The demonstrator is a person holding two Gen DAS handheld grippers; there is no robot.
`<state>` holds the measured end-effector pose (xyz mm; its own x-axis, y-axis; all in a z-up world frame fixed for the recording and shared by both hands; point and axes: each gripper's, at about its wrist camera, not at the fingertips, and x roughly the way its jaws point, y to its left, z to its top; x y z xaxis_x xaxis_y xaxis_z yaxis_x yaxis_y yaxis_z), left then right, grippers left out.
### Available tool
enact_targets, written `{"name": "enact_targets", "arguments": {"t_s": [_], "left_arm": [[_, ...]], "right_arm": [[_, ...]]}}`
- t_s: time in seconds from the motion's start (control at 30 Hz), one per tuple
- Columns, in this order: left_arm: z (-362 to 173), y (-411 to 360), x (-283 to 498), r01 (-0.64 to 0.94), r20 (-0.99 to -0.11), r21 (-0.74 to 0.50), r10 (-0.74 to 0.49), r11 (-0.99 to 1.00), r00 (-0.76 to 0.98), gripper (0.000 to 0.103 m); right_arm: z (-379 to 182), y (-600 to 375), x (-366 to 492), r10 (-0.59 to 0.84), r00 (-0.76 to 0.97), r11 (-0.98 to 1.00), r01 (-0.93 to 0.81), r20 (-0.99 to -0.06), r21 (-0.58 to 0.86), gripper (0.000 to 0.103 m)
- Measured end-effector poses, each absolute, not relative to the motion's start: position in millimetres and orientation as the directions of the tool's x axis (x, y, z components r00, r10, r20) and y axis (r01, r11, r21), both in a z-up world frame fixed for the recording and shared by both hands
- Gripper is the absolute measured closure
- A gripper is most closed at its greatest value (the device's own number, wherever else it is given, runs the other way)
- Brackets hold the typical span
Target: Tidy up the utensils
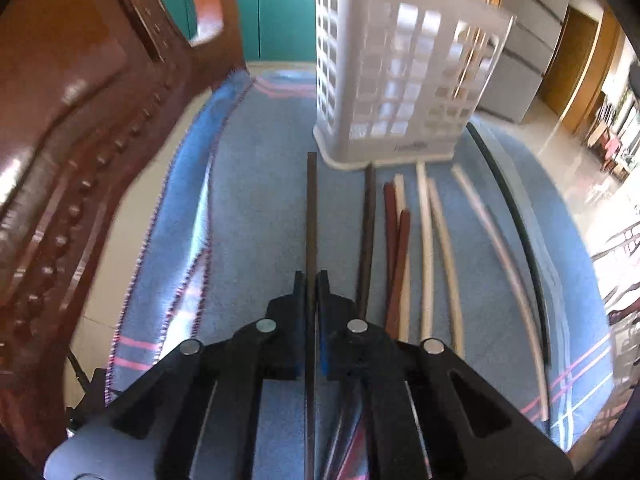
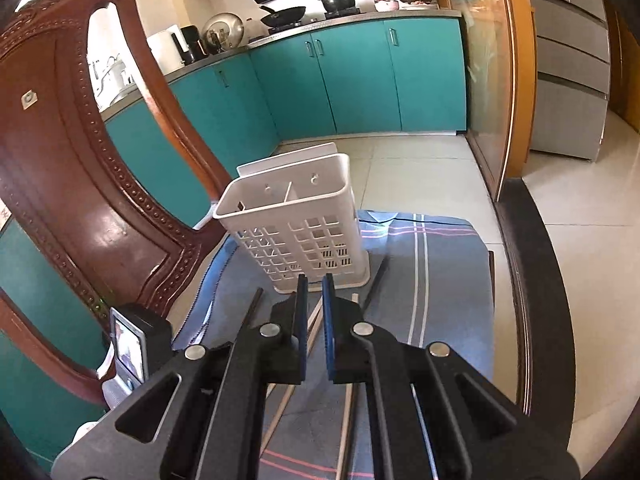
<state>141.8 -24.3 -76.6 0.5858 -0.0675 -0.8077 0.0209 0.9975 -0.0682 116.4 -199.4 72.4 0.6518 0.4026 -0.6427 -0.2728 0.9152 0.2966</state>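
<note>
The white holder [image 2: 296,224] stands upright on the blue cloth [image 1: 256,200], and what shows of its two compartments is bare. The left gripper [image 1: 311,284] is clamped on a dark chopstick [image 1: 311,208] that points at the holder's base. More chopsticks [image 1: 426,248], dark, reddish and pale, lie side by side on the cloth to its right. The right gripper [image 2: 315,292] is nearly closed, nothing between its jaws.

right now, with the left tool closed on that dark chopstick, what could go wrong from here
1. The left tool grips the dark chopstick well back from its far end, so it may pivot or slip when lifted.
2. The white holder stands just past the stick's tip; a forward nudge could push or tip it.
3. Other chopsticks lie loose close beside, easily scattered across the blue cloth.
</note>
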Motion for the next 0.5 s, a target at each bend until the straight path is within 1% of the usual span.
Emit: {"name": "enact_targets", "arguments": {"t_s": [0.1, 0.2, 0.4, 0.5], "left_arm": [[-63, -18, 134, 0.022, -0.784, -0.088, -0.083, 0.996, 0.615, 0.097], [-61, -13, 131, 0.02, -0.783, -0.101, -0.092, 0.995, 0.615, 0.097], [-63, -10, 133, 0.02, -0.79, -0.1, -0.092, 0.995, 0.606, 0.097], [-64, -17, 138, 0.016, -0.79, -0.105, -0.093, 0.994, 0.607, 0.097]], "right_arm": [[73, -199, 115, 0.403, 0.651, 0.915, -0.275, -0.643, 0.295, 0.095], [66, -195, 117, 0.397, 0.63, 0.918, -0.272, -0.667, 0.289, 0.095], [23, -188, 128, 0.38, 0.543, 0.925, -0.236, -0.749, 0.298, 0.095], [0, -185, 134, 0.353, 0.497, 0.935, -0.206, -0.792, 0.288, 0.094]]}}
